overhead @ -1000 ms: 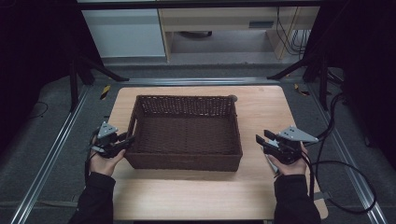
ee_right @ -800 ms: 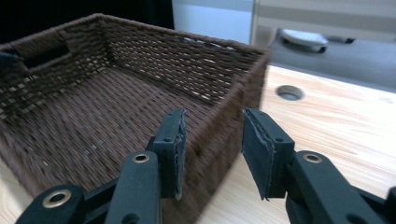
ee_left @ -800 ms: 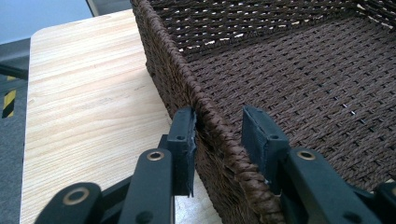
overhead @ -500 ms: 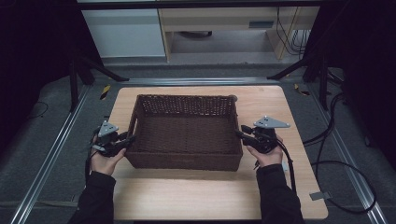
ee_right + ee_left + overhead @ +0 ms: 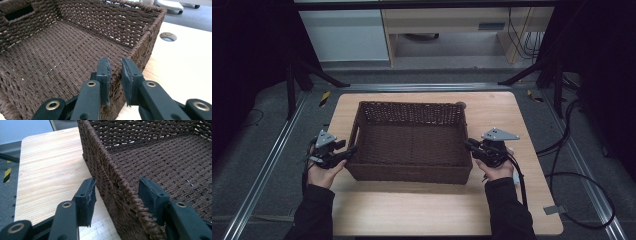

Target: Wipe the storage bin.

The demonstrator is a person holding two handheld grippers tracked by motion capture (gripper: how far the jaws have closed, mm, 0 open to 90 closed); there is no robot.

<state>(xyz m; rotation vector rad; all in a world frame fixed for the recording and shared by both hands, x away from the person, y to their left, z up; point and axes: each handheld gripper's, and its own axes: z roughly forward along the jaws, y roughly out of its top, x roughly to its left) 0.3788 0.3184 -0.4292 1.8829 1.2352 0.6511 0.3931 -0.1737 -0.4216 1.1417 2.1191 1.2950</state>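
1 brown woven basket point(image 5: 412, 145) sat in the middle of 1 pale wooden table point(image 5: 422, 215), a rectangle with rounded corners, over grey floor in a dim room. Its weave looked coarse and ropy. 2 grippers flanked it. The left gripper point(image 5: 116, 192) had just been opening, its jaws apart astride the left wall. The right gripper point(image 5: 115, 77) had just been closing, jaws clamped on the right wall's rim.

text: none readable | labels: none | numbers: none
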